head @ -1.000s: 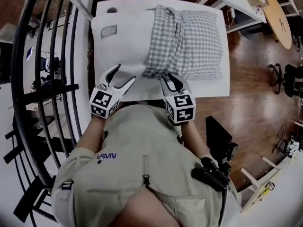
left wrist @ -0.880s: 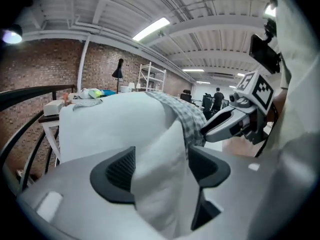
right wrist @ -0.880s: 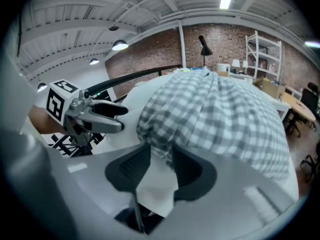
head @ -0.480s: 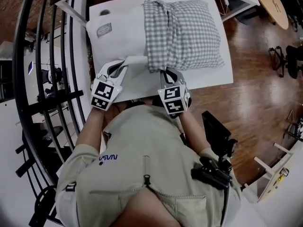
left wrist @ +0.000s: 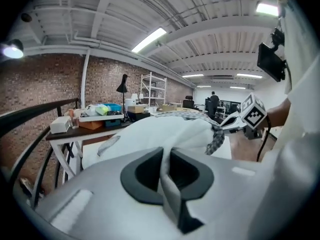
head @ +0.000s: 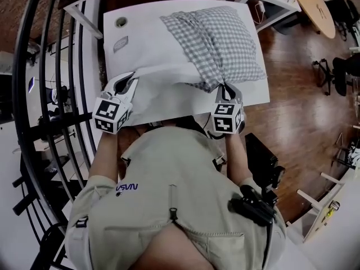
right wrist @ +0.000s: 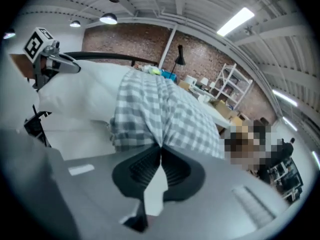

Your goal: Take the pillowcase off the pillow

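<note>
A white pillow (head: pixel 154 58) lies on the white table (head: pixel 261 97), its right part still inside a grey-checked pillowcase (head: pixel 225 38). My left gripper (head: pixel 132 76) is shut on the pillow's bare near-left corner; in the left gripper view the white cloth (left wrist: pixel 165 134) is pinched between the jaws of the left gripper (left wrist: pixel 166 154). My right gripper (head: pixel 226 86) is shut on the pillowcase's near edge, and the right gripper view shows checked fabric (right wrist: pixel 160 114) running into the closed jaws of the right gripper (right wrist: pixel 160 151). The cloth is stretched between both grippers.
A black railing (head: pixel 56 94) runs along the table's left side. Wooden floor (head: pixel 304 106) lies to the right, with desks and chairs beyond. A round hole (head: pixel 120 22) is in the table's far left corner. The person's body fills the near edge.
Both grippers closed, the left on the pillow corner, the right on the pillowcase edge. They then drew apart, left going left and right going right, skewing the pillow and case.
</note>
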`<control>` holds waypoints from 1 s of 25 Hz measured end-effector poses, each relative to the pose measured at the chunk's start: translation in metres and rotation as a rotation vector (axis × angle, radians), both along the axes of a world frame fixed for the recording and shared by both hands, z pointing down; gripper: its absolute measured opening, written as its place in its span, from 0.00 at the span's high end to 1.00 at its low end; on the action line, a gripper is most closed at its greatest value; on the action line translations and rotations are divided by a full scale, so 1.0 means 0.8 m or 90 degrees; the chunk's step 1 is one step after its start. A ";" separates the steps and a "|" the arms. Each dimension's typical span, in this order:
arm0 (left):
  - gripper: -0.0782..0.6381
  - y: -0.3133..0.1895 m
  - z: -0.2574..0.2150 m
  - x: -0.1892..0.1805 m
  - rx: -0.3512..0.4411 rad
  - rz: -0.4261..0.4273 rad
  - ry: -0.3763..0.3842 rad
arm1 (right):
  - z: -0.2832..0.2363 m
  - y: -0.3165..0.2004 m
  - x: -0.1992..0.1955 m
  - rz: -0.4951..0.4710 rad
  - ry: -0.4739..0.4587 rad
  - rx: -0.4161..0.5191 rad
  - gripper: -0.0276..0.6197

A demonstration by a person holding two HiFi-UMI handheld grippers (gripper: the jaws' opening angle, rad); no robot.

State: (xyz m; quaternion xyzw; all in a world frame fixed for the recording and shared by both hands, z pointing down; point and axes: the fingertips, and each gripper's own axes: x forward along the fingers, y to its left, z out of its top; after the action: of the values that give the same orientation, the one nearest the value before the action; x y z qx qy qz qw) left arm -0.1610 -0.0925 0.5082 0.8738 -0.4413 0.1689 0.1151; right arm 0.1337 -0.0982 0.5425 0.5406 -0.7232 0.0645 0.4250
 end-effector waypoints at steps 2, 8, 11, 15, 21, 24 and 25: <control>0.86 0.012 0.029 0.003 -0.044 -0.015 0.023 | 0.037 0.007 0.013 0.011 0.005 -0.048 0.94; 0.86 0.035 0.085 0.021 -0.129 -0.044 0.085 | 0.086 0.021 0.020 0.008 -0.032 -0.124 0.94; 0.77 0.044 0.068 0.036 -0.128 -0.012 0.106 | 0.078 0.025 0.017 -0.020 -0.059 -0.153 0.87; 0.60 0.067 0.024 0.044 -0.127 0.037 0.110 | 0.037 0.041 0.003 -0.094 -0.146 -0.204 0.81; 0.60 0.037 -0.051 0.025 -0.052 -0.010 0.163 | -0.088 -0.013 -0.040 -0.182 -0.278 -0.095 0.84; 0.49 -0.013 -0.064 0.028 -0.012 -0.023 0.135 | -0.119 -0.074 -0.060 -0.197 -0.283 -0.023 0.81; 0.47 -0.032 -0.068 0.032 0.000 -0.024 0.121 | -0.127 -0.094 -0.069 -0.205 -0.280 -0.003 0.81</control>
State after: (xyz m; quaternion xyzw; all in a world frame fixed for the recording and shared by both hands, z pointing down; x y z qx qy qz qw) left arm -0.1354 -0.1179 0.4534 0.8773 -0.4449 0.0831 0.1595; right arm 0.0785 -0.1736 0.4409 0.3903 -0.8747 0.1135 0.2641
